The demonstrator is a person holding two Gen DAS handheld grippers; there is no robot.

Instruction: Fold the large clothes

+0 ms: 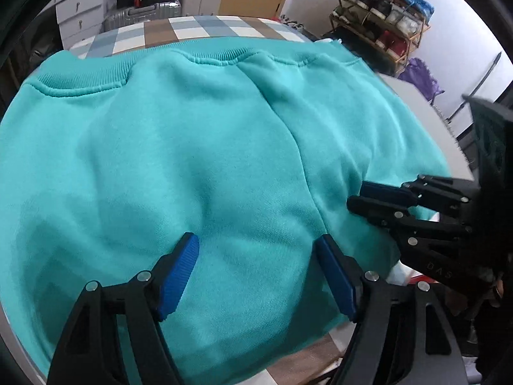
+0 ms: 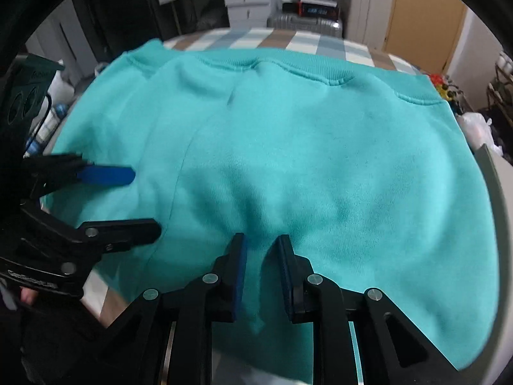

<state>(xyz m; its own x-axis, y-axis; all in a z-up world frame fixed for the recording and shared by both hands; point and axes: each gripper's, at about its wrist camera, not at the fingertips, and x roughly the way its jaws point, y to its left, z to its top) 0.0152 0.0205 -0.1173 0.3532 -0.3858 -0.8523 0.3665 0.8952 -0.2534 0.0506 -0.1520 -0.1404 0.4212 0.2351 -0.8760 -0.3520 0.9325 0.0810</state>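
A teal sweatshirt (image 1: pixel 192 147) lies spread on the surface and fills both views; its ribbed hem (image 1: pixel 80 80) runs along the far side. My left gripper (image 1: pixel 256 247) hovers open over the near part of the cloth, blue pads wide apart with nothing pinched. In the right wrist view the left gripper (image 2: pixel 141 202) comes in from the left edge. My right gripper (image 2: pixel 261 240) has its jaws narrow, with a raised fold of the sweatshirt (image 2: pixel 320 160) between the pads. Seen from the left wrist, the right gripper (image 1: pixel 357 195) sits at the cloth's right edge.
A checkered cover (image 1: pixel 192 29) shows beyond the sweatshirt. A shoe rack (image 1: pixel 384 16) stands at the back right, a silver suitcase (image 1: pixel 144 16) and white drawers (image 1: pixel 80 9) at the back left. A grey table edge (image 2: pixel 493 192) curves along the right.
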